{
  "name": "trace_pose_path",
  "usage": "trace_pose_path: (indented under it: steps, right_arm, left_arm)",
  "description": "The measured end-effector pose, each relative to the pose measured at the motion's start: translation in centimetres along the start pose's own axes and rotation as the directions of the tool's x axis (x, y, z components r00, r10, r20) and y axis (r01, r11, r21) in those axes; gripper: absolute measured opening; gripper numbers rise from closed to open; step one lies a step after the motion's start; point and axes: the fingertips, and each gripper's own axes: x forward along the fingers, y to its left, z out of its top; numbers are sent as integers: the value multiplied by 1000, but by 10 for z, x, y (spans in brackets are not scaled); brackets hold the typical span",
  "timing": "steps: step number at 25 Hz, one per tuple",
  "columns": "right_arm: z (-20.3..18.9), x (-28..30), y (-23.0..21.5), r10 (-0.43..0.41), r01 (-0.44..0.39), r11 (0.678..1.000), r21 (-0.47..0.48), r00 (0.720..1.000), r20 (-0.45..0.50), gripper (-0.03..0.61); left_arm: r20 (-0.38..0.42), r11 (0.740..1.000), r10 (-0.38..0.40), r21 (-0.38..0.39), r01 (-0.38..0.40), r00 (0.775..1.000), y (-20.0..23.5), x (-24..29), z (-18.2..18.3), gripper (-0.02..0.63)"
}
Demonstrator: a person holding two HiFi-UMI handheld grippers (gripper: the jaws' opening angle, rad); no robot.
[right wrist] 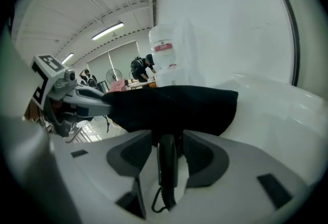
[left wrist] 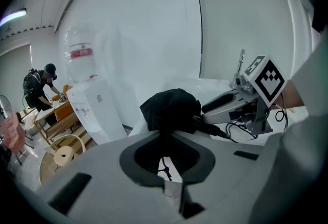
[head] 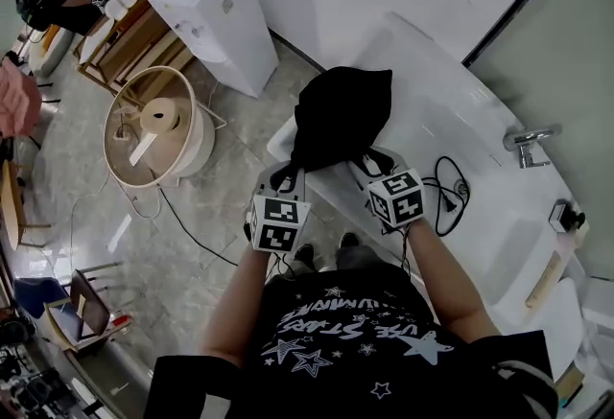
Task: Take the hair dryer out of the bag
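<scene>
Hair dryer (right wrist: 166, 164) is sitting in bag (right wrist: 174, 107), handle (right wrist: 167, 179) protruding at 6 o'clock; right gripper (right wrist: 168, 141) jaws are straddling handle, not pressing; left gripper (left wrist: 165, 138) is pinching bag edge; a slipping pinch would be dragging bag along.

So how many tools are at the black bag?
2. The left tool is shut on the bag at its near edge; the right tool straddles the hair dryer handle poking out, jaws apart.

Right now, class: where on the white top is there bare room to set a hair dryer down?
Free: white top between black bag and faucet, beyond the cable. Crowded: the bag's near end, where left gripper and right gripper meet.
</scene>
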Motion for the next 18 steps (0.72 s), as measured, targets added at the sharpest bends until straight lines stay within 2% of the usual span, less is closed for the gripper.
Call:
trace_pose_path:
  steps: [8, 15, 18]
  right_arm:
    - [5, 32, -3, -18, 18, 1000, 5, 999, -44, 219]
    - [4, 58, -6, -81, 83, 997, 5, 989, -124, 244]
    - [1, 65, -10, -114, 113, 993, -12, 980, -162, 224]
  left_arm:
    - [-11, 1000, 7, -23, -7, 1000, 1, 1, -2, 26]
    - [-11, 1000, -6, -16, 6, 1000, 0, 0, -1, 28]
    - [-24, 1000, -17, -17, 16, 1000, -2, -1, -6, 28]
